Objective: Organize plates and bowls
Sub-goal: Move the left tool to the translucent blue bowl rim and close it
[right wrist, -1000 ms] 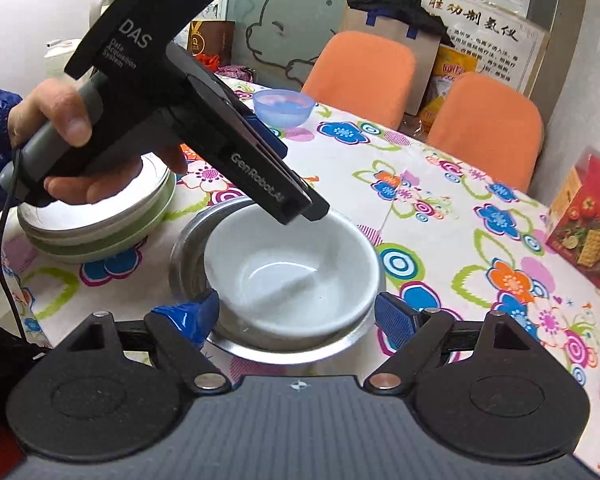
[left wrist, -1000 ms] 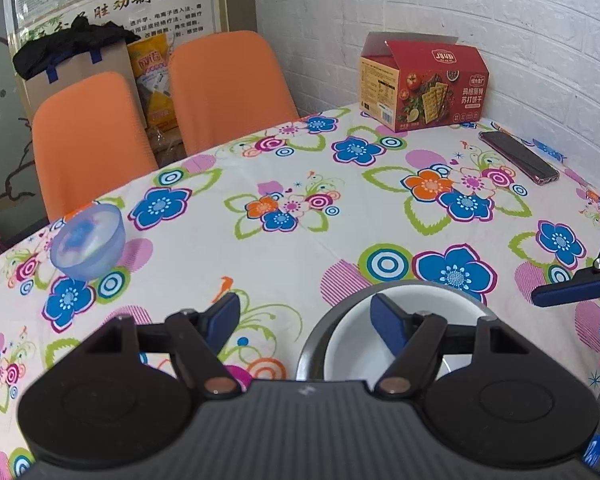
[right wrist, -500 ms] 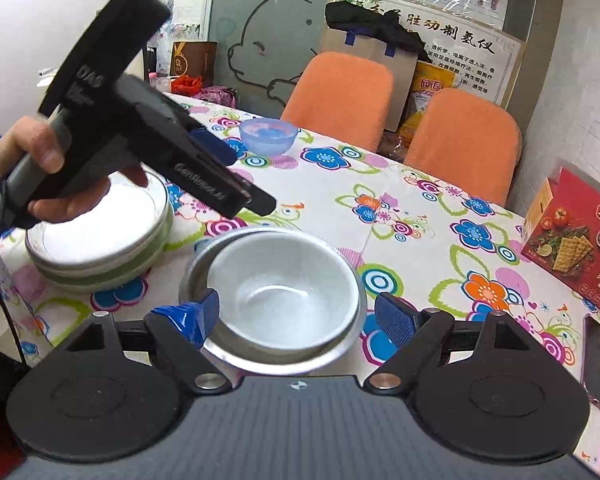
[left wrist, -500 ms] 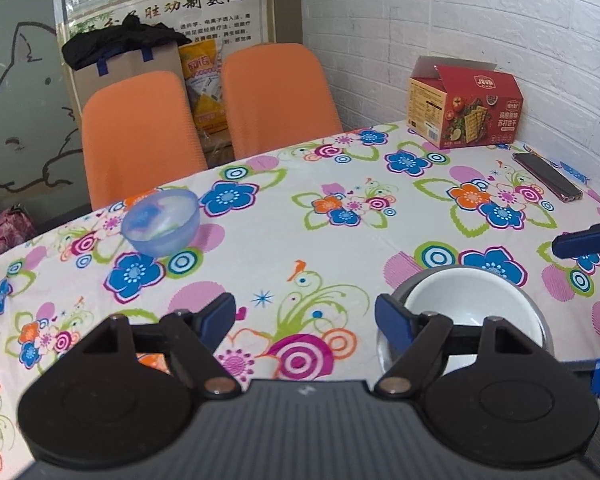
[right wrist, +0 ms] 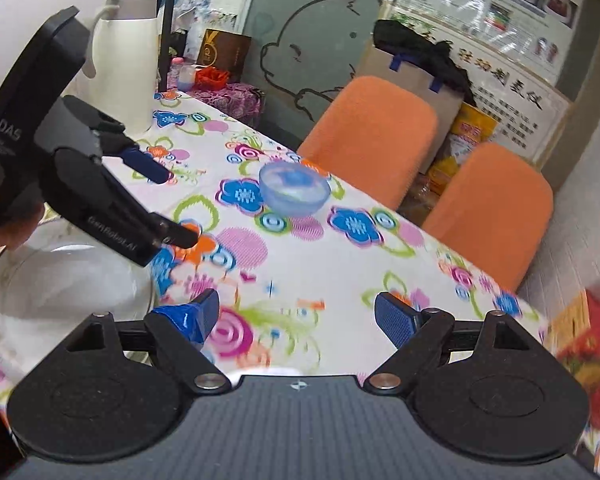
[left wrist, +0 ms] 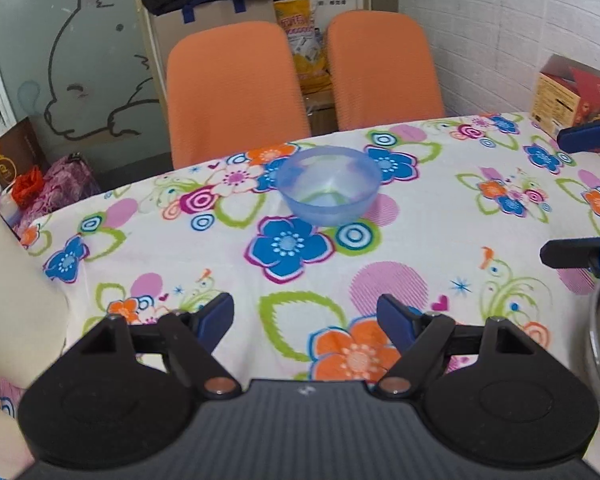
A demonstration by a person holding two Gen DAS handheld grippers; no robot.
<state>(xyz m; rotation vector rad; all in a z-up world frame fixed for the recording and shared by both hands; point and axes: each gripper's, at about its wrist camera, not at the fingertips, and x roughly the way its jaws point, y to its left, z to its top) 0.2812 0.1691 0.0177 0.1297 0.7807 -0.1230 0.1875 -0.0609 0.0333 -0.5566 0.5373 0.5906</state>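
In the left wrist view, the left gripper (left wrist: 305,320) fills the lower frame, its blue-padded fingers spread wide with only flowered tablecloth (left wrist: 420,232) between them. At the lower right edge a curved metal rim (left wrist: 598,344) of a dish shows, mostly cut off. Further up, near the centre, the translucent blue bowl (left wrist: 329,185) sits upright on the cloth, apart from both grippers. At the right edge the right gripper's fingers (left wrist: 588,138) reach in, spread apart. Behind the table stand two orange chairs (left wrist: 236,92).

In the right wrist view, the right gripper (right wrist: 296,318) sits low in the frame, jaws wide and holding nothing. At lower left lies a stack of plates (right wrist: 60,284), blurred. Above it the left hand (right wrist: 4,216) carries its gripper. The blue bowl sits mid-frame, and a white kettle (right wrist: 122,64) stands upper left.
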